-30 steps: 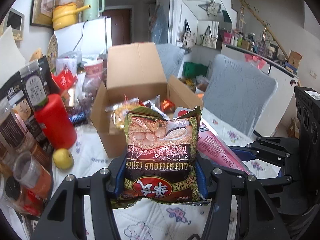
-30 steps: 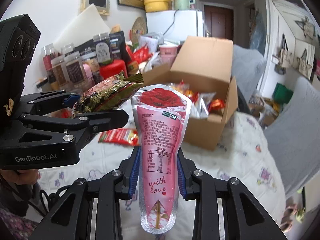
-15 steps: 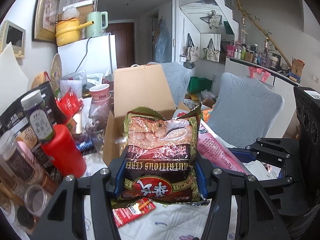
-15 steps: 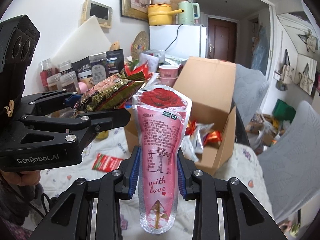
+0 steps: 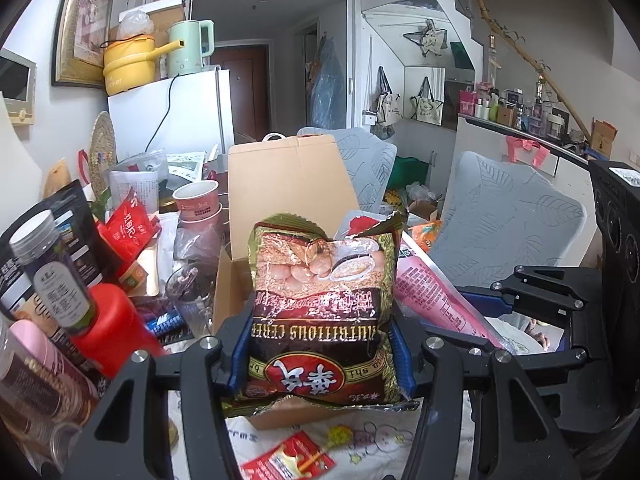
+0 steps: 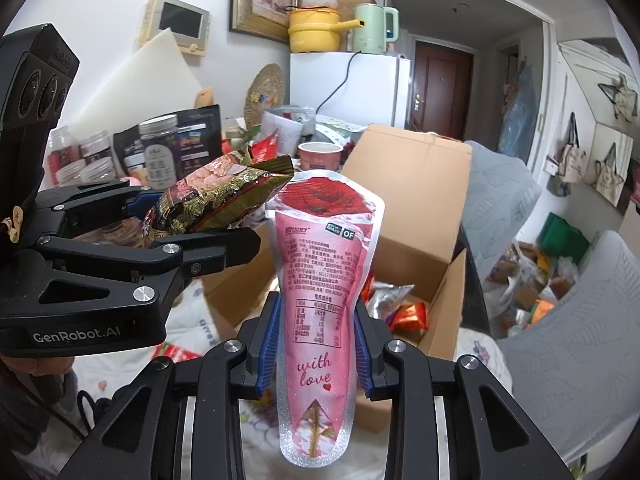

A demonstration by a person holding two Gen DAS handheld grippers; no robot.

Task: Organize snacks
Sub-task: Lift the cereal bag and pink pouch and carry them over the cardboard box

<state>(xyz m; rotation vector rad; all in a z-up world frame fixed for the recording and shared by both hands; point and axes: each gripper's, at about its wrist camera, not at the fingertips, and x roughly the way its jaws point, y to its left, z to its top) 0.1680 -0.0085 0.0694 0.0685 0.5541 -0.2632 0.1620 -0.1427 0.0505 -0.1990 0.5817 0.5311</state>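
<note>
My left gripper is shut on a brown and gold cereal bag, held upside down in front of an open cardboard box. The bag also shows in the right wrist view. My right gripper is shut on a pink pouch with a red rose, held upright near the box. The pouch also shows in the left wrist view, just right of the cereal bag. Several snack packets lie inside the box.
Jars, a red container, a glass and bags crowd the table's left side. A red sachet lies on the patterned tablecloth. Grey chairs stand to the right. A white fridge stands behind.
Both grippers have risen and moved closer to the box with their packs; the box interior has dropped from the left wrist view and the red sachet now shows below.
</note>
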